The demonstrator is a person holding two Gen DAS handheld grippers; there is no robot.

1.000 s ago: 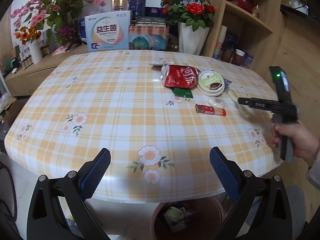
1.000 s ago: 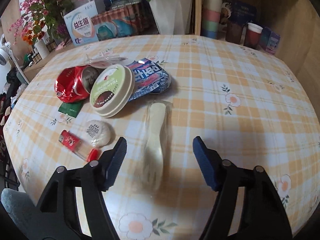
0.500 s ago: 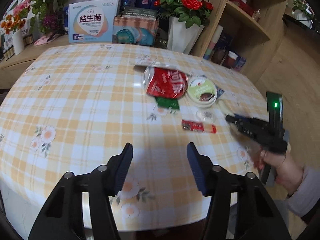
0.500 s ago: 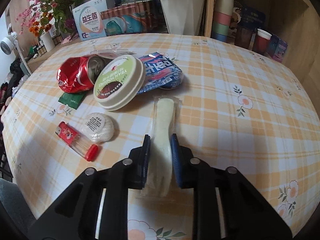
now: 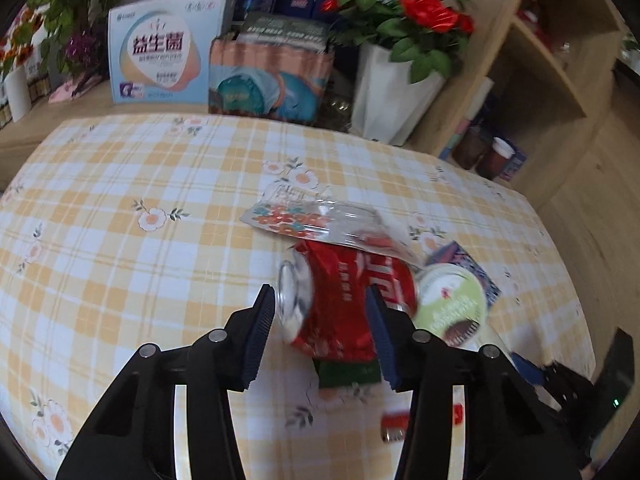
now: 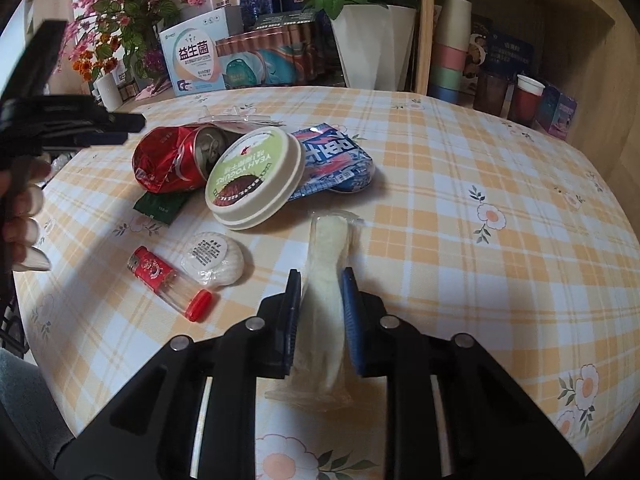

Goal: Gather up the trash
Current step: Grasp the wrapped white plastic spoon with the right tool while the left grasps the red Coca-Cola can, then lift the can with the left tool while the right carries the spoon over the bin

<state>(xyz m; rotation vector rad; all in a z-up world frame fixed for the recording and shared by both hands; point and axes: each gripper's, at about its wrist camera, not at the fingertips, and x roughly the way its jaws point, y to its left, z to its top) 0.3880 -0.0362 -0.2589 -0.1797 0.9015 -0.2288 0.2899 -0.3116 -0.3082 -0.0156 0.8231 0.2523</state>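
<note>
Two claws: wrapped fork [image 6: 326,280] between right [image 6: 320,304].

Quick tally of what's seen on the checked tablecloth [image 6: 460,208]: one crushed red can [image 6: 172,160], one round yogurt lid [image 6: 256,176], one blue snack wrapper [image 6: 336,160], one small green packet [image 6: 158,206], one clear plastic film [image 5: 316,220], one wrapped plastic fork [image 6: 326,280], one white round sachet [image 6: 212,258] and one red-capped tube [image 6: 168,284]. That's eight bits of trash counted. Two grippers are counted as well, the left gripper [image 5: 320,328] and the right gripper [image 6: 320,312]. One white flower pot [image 6: 372,48] is spotted behind, and one stack of paper cups [image 6: 450,48] is seen on the shelf.
</note>
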